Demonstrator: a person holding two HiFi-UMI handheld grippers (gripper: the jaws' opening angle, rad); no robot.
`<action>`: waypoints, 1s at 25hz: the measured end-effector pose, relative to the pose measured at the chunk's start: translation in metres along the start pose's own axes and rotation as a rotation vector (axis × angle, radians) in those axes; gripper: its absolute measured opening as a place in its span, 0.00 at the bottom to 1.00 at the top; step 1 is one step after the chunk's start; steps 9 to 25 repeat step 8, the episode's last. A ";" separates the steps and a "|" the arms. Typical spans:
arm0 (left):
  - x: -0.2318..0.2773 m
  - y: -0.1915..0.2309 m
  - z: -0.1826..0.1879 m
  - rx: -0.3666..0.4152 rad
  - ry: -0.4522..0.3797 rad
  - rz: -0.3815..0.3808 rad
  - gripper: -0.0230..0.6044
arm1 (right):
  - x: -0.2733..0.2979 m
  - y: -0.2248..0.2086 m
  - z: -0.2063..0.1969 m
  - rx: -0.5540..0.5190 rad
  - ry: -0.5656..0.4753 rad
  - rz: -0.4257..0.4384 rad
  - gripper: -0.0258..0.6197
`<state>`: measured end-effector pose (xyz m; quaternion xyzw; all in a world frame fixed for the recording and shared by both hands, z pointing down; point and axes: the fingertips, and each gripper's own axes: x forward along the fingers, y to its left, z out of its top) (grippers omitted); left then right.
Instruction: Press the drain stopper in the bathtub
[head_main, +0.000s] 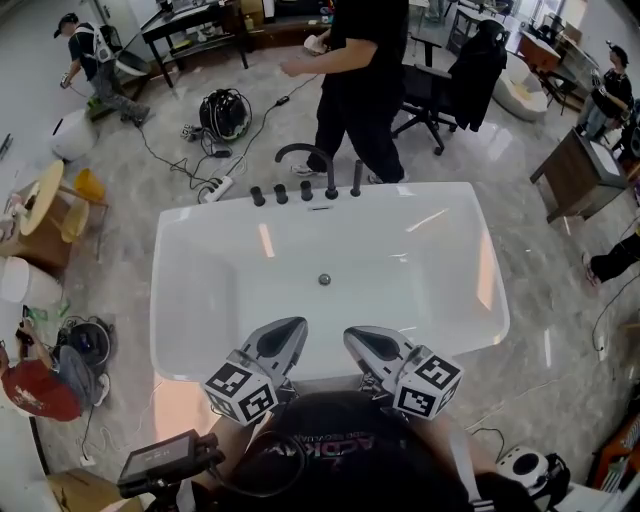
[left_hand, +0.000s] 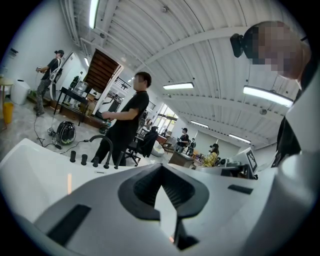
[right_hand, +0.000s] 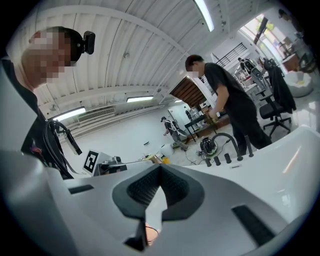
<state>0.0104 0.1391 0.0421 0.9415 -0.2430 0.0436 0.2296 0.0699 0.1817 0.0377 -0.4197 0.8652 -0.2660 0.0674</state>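
The white bathtub fills the middle of the head view. Its small round metal drain stopper sits on the tub floor, with nothing touching it. A black arched faucet and knobs stand on the far rim. Both grippers hover side by side over the near rim, well short of the stopper. My left gripper is shut with nothing in it, and so is my right gripper. The left gripper view has the closed jaws aimed over the tub toward the faucet. In the right gripper view the jaws point the same way.
A person in black stands just behind the tub's far rim. An office chair is behind them. A power strip and cables lie on the floor at the tub's far left. A desk stands to the right, and more people are farther off.
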 end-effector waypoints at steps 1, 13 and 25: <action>0.000 0.000 0.000 0.000 0.003 0.002 0.05 | 0.001 0.000 0.001 0.001 0.001 0.000 0.06; 0.003 0.000 0.000 -0.006 0.010 0.010 0.05 | 0.001 -0.002 0.003 -0.001 0.005 0.005 0.06; 0.003 0.000 0.000 -0.006 0.010 0.010 0.05 | 0.001 -0.002 0.003 -0.001 0.005 0.005 0.06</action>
